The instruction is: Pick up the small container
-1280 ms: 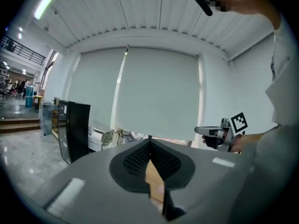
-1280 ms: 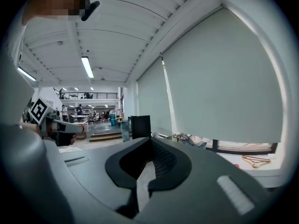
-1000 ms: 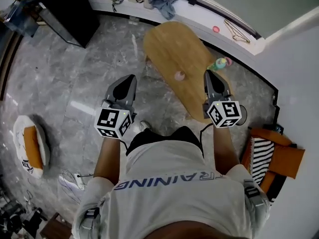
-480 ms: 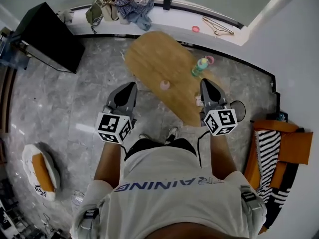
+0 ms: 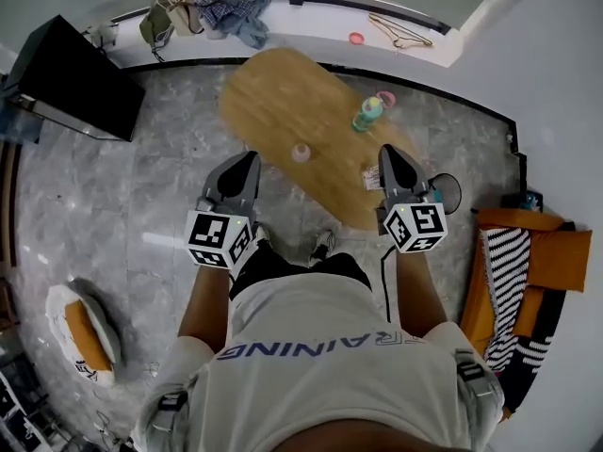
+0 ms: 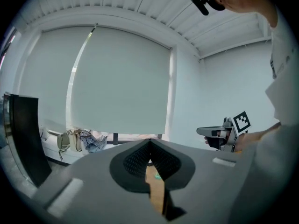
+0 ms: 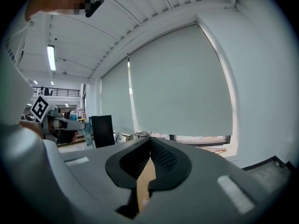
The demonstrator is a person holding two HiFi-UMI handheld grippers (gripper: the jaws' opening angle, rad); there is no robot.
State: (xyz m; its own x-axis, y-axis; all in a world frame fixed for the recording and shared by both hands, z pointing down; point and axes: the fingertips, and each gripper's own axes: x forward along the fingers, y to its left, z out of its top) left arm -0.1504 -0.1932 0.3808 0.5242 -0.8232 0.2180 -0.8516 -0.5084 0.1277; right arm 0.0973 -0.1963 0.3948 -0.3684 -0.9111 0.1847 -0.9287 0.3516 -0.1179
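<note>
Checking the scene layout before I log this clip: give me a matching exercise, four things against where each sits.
1 small container
2 green bottle
3 hanger
4 black cabinet

A on the window ledge
B on the floor, left of the table
C on the table beside the pink ring
D on the table, by the edge nearest the person

Pairs: 1-D, 2-C, 3-A, 4-B

I hold two tongs, the left tongs (image 5: 245,161) and the right tongs (image 5: 390,155). I see one counter (image 5: 273,92), one small container (image 5: 301,153), one green bottle (image 5: 367,114), one hanger (image 5: 400,32) and two pink rings: the near ring (image 5: 386,98) and the far ring (image 5: 356,38).
</note>
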